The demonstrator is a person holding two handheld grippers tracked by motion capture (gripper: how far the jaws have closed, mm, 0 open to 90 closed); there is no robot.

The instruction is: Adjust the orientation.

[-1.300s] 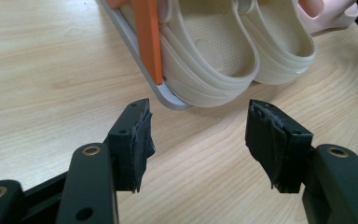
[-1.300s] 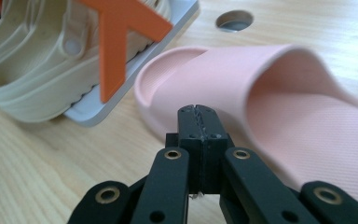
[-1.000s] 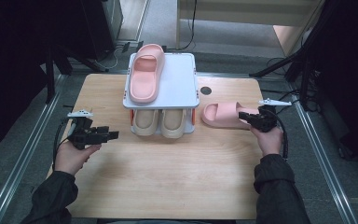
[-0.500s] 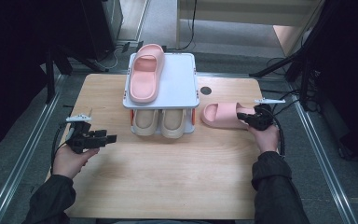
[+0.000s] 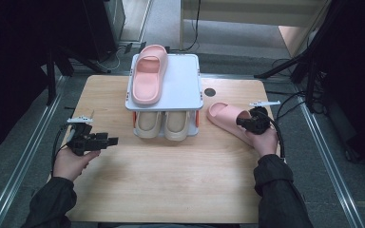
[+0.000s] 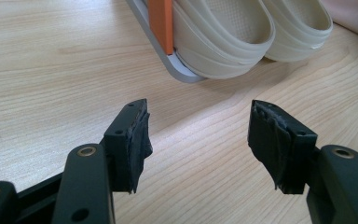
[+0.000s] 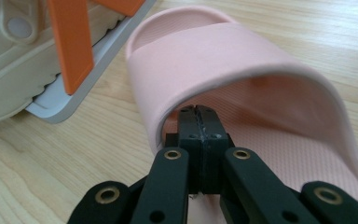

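Right gripper view: clenched right gripper (image 7: 199, 112) now farther under pink slipper (image 7: 242, 60) strap than before, nothing gripped.

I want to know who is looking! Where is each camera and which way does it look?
High view: above the table, looking forward and down; both forearms and tools show.
Left gripper view: on the left tool, looking along its open jaws at the beige slippers.
Right gripper view: on the right tool, jaws shut, tips under the pink slipper strap.
Shared: both gripper views show the rack.
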